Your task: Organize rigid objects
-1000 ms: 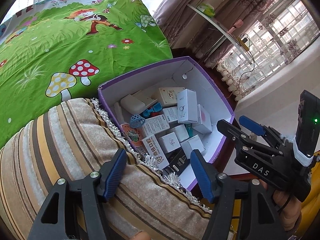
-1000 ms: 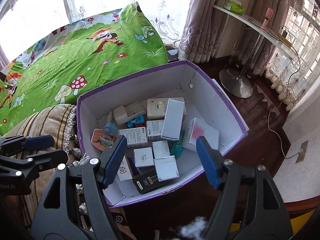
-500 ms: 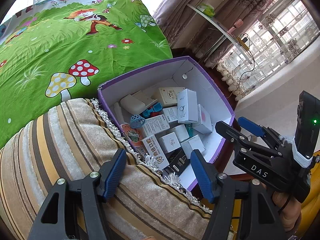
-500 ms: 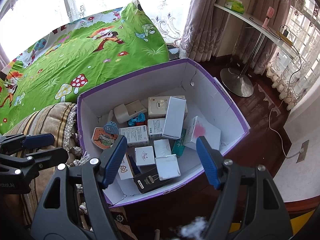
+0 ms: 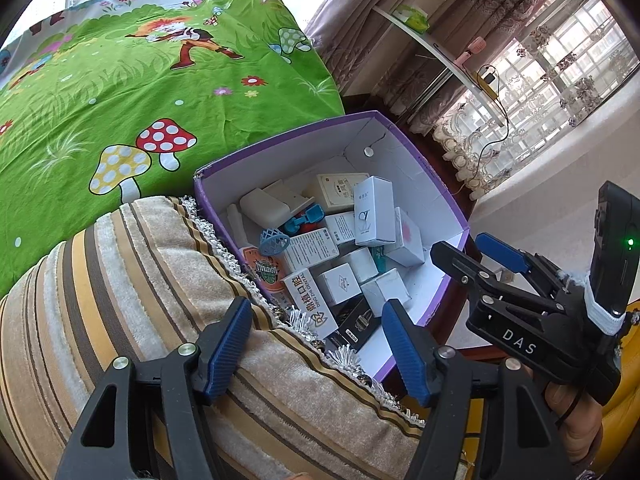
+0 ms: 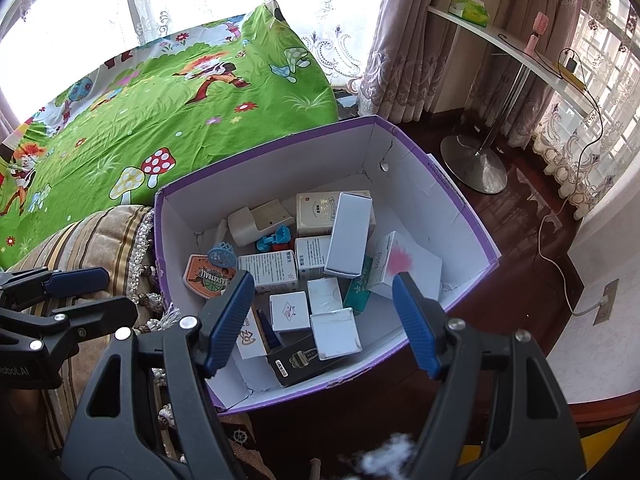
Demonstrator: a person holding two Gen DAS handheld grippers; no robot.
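Note:
A purple-rimmed cardboard box (image 6: 464, 204) holds several small items: a tall white carton (image 6: 349, 233), a cream box (image 6: 316, 210), an orange basketball tin (image 6: 208, 278), a blue plastic toy (image 6: 276, 240), a black box (image 6: 298, 362). The box also shows in the left wrist view (image 5: 430, 176). My right gripper (image 6: 322, 316) is open and empty above the box's near edge; it also shows in the left wrist view (image 5: 476, 254). My left gripper (image 5: 316, 344) is open and empty over a striped cushion (image 5: 120, 280), left of the box.
A green cartoon bedspread (image 6: 172, 92) lies behind the box. Dark wooden floor (image 6: 532, 224) is to the right, with a stand's round metal base (image 6: 474, 164), a white cable and curtains. A white shelf (image 6: 516, 46) runs along the window.
The right gripper has edged slightly forward and left over the box. The left gripper has barely moved. Both stay open.

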